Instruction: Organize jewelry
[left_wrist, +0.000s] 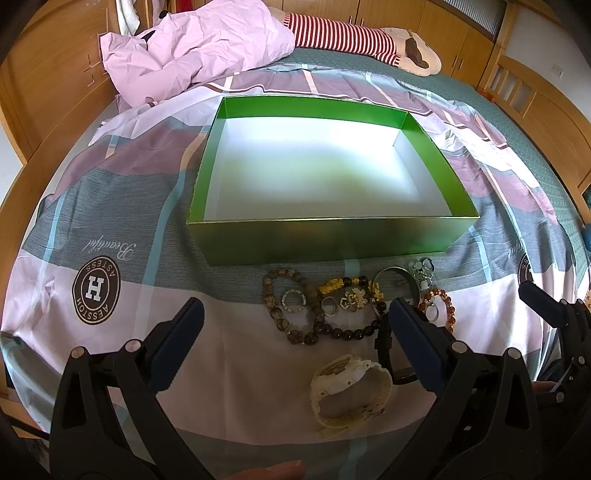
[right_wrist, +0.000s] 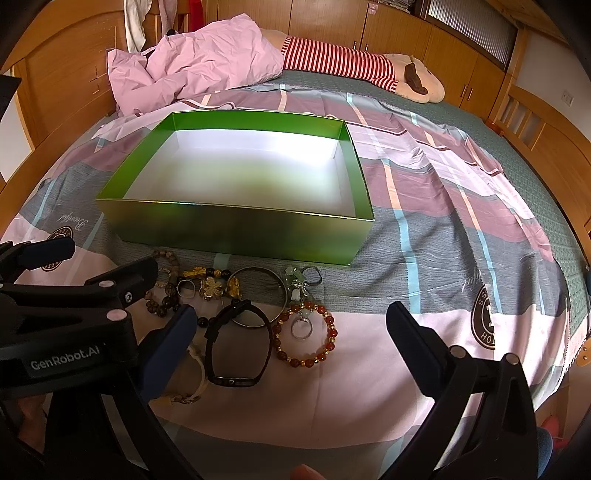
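Both grippers hover low over the bed, and we read each as spread wide with nothing between its fingers: the left gripper (left_wrist: 295, 325) frames the white watch (left_wrist: 351, 391), and the right gripper (right_wrist: 291, 332) frames the amber bead bracelet (right_wrist: 306, 335). Neither touches any piece.

We take the green box (left_wrist: 325, 236) as our landmark. Its white floor is bare in both views, so we judge that sorting has not begun (no piece has yet gone in). All the jewelry lies in a loose cluster on the bedspread (left_wrist: 110, 229) just in front of the box's near wall:

- brown bead bracelet (left_wrist: 271, 295), nearest the box's left half, with a small sparkly ring (left_wrist: 294, 301) lying inside its loop;
- dark bead bracelet with gold charms (left_wrist: 351, 291), beside it, with a plain ring (left_wrist: 328, 306) and a gold flower piece (left_wrist: 354, 299) inside its loop;
- metal bangle (right_wrist: 255, 295), in front of the box's right half;
- pale charm cluster (right_wrist: 299, 282), touching the bangle's right side;
- silver ring (right_wrist: 302, 326), inside the amber bead bracelet;
- black watch (right_wrist: 238, 347), farther from the box, overlapping the bangle;
- white watch, farthest from the box.

What remains, in our judgement, is the whole job: each piece must be lifted and set inside the box. Small rings lying inside bracelets will likely need separate, careful picks.
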